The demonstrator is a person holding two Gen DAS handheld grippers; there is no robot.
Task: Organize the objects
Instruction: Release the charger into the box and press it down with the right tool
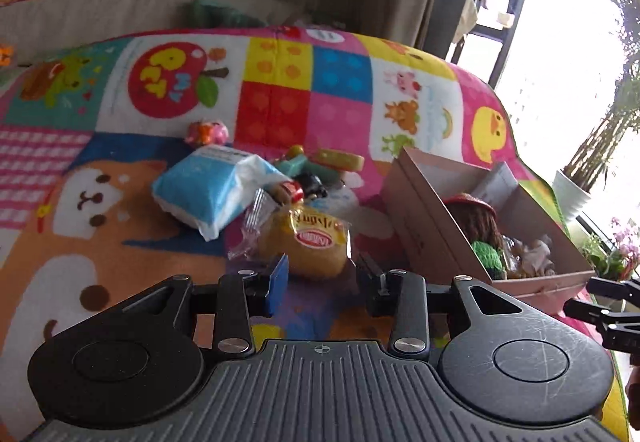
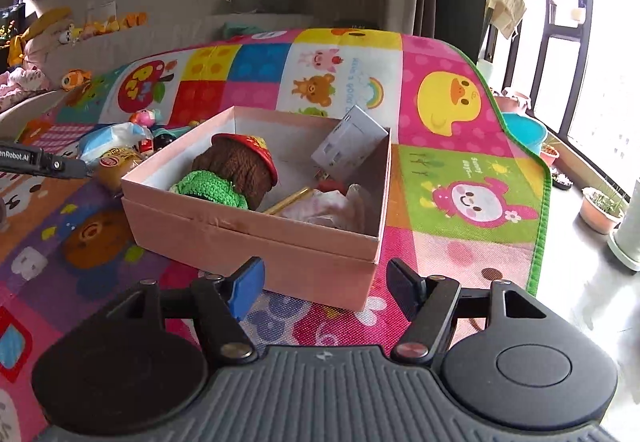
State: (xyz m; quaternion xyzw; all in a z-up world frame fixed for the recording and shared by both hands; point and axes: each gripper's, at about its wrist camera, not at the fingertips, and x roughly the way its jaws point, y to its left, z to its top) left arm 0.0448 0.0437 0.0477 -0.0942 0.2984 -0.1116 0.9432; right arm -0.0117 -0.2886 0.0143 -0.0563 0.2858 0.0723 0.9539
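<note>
A pink cardboard box [image 2: 248, 242] stands on the colourful play mat [image 2: 460, 146]; it also shows in the left wrist view [image 1: 424, 226]. Inside lie a brown knitted doll [image 2: 240, 166] with a red hat, a green crochet piece [image 2: 208, 186], a small grey carton [image 2: 348, 142] and crumpled paper. My left gripper [image 1: 322, 270] is open, its jaws on either side of a wrapped yellow bun [image 1: 308, 242]. Behind the bun lie a blue tissue pack [image 1: 212, 186], small toys [image 1: 304, 182] and a pink toy [image 1: 206, 132]. My right gripper [image 2: 324, 282] is open and empty, just in front of the box.
The mat's green edge [image 2: 540, 210] drops to a pale floor with flowerpots [image 2: 600, 206] and a blue basin [image 2: 524, 132] by the window. A sofa with plush toys [image 2: 76, 78] stands at the back left. The right gripper's finger shows at the left view's right edge [image 1: 600, 306].
</note>
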